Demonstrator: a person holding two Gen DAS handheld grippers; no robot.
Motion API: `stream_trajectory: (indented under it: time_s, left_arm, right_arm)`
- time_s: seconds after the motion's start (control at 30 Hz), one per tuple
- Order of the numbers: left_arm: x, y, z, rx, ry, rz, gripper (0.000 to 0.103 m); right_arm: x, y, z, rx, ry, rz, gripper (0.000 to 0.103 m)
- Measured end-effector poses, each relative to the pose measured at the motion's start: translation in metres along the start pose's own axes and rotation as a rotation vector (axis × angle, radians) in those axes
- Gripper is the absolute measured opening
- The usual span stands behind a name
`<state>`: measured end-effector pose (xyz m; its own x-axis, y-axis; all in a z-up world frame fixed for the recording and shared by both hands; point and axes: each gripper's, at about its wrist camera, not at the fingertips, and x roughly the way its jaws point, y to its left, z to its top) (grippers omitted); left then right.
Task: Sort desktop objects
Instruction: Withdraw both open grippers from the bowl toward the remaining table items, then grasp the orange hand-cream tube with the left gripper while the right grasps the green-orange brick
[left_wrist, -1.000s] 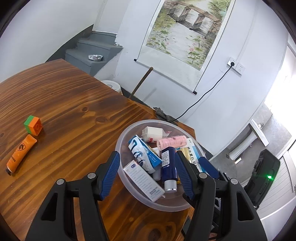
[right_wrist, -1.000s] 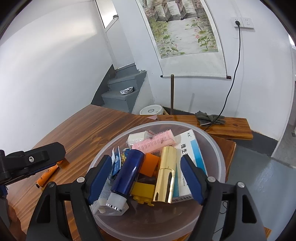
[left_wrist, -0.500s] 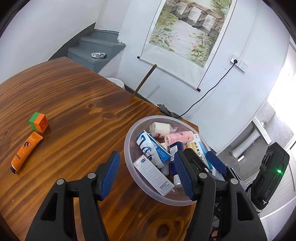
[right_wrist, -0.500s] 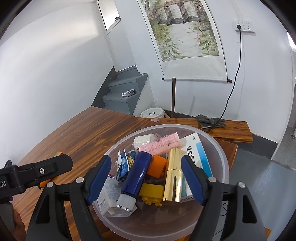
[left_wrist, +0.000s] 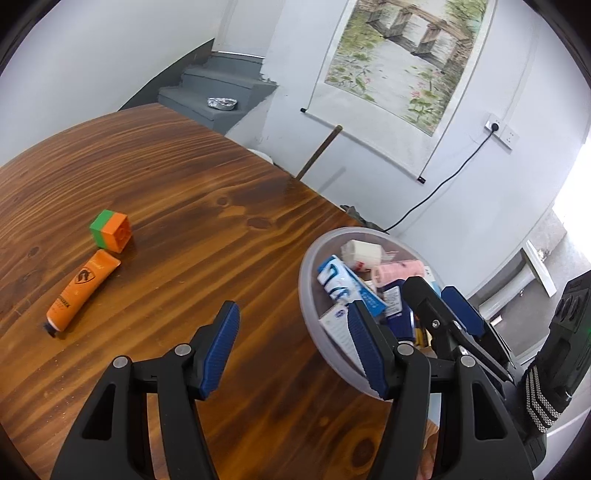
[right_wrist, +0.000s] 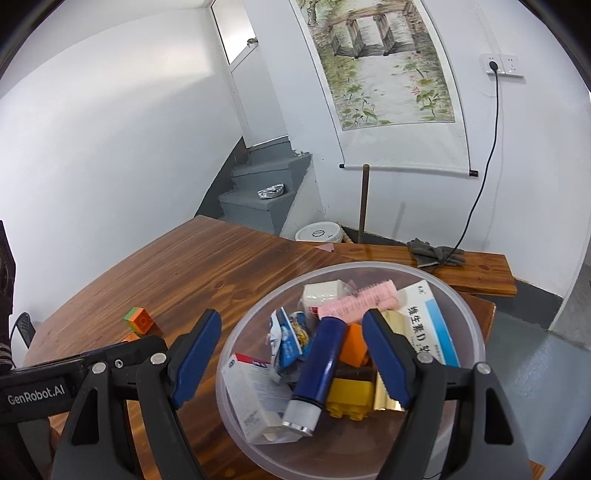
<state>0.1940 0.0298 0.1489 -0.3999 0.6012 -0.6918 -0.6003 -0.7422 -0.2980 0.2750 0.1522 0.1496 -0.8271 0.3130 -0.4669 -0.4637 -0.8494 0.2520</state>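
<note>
A clear plastic bowl (right_wrist: 476, 325) near the table's right edge holds several items: a dark blue bottle (right_wrist: 321, 365), a pink roller (right_wrist: 360, 302), a white-and-blue box (right_wrist: 432, 325), a yellow brick (right_wrist: 349, 397) and small packets. My right gripper (right_wrist: 291, 317) hovers open over the bowl, nothing between its pads. My left gripper (left_wrist: 291, 310) is open above bare wood just left of the bowl (left_wrist: 306, 258). Farther left lie an orange tube (left_wrist: 83, 282) and a green-and-orange block (left_wrist: 110, 230). The right gripper (left_wrist: 434, 295) shows over the bowl's near side.
The wooden table (left_wrist: 184, 177) ends just past the bowl. Behind it stand a low wooden bench (right_wrist: 476, 269) with grey gloves (right_wrist: 434, 253), a white bucket (right_wrist: 317, 232), grey stairs and a hanging scroll. One black finger of the left gripper (right_wrist: 122, 354) crosses the right view's lower left.
My left gripper has swung left off the bowl; the bowl now sits to its right, and the tube and block are nearer the middle. The right gripper has barely shifted over the bowl.
</note>
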Motion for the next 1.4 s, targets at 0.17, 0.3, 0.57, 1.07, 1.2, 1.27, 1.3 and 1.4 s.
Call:
stream_trajectory:
  time_s: [0.17, 0.3, 0.57, 1.07, 1.2, 1.27, 1.3, 1.4]
  left_arm:
    - [-0.004, 0.014, 0.000, -0.003, 0.000, 0.029, 0.065]
    - [-0.009, 0.032, 0.002, -0.018, -0.011, 0.061, 0.065]
    - [-0.012, 0.091, 0.005, -0.090, -0.013, 0.158, 0.065]
    - [0.018, 0.151, 0.009, -0.065, 0.020, 0.314, 0.065]
    - [0.027, 0.159, 0.009, -0.056, 0.047, 0.312, 0.065]
    - [0.028, 0.161, 0.009, -0.051, 0.054, 0.309, 0.065]
    - [0.027, 0.162, 0.010, -0.048, 0.051, 0.307, 0.065]
    - [0.029, 0.163, 0.011, -0.018, 0.059, 0.307, 0.065]
  right_arm:
    - [0.008, 0.014, -0.001, -0.023, 0.015, 0.023, 0.082]
    - [0.013, 0.026, -0.001, -0.047, 0.027, 0.040, 0.082]
    - [0.018, 0.044, -0.004, -0.087, 0.031, 0.063, 0.082]
    - [0.050, 0.091, -0.009, -0.160, 0.097, 0.158, 0.082]
    - [0.063, 0.104, -0.010, -0.174, 0.136, 0.201, 0.082]
    - [0.071, 0.113, -0.011, -0.186, 0.161, 0.223, 0.082]
    - [0.075, 0.116, -0.011, -0.187, 0.173, 0.231, 0.082]
    - [0.089, 0.127, -0.012, -0.187, 0.222, 0.259, 0.082]
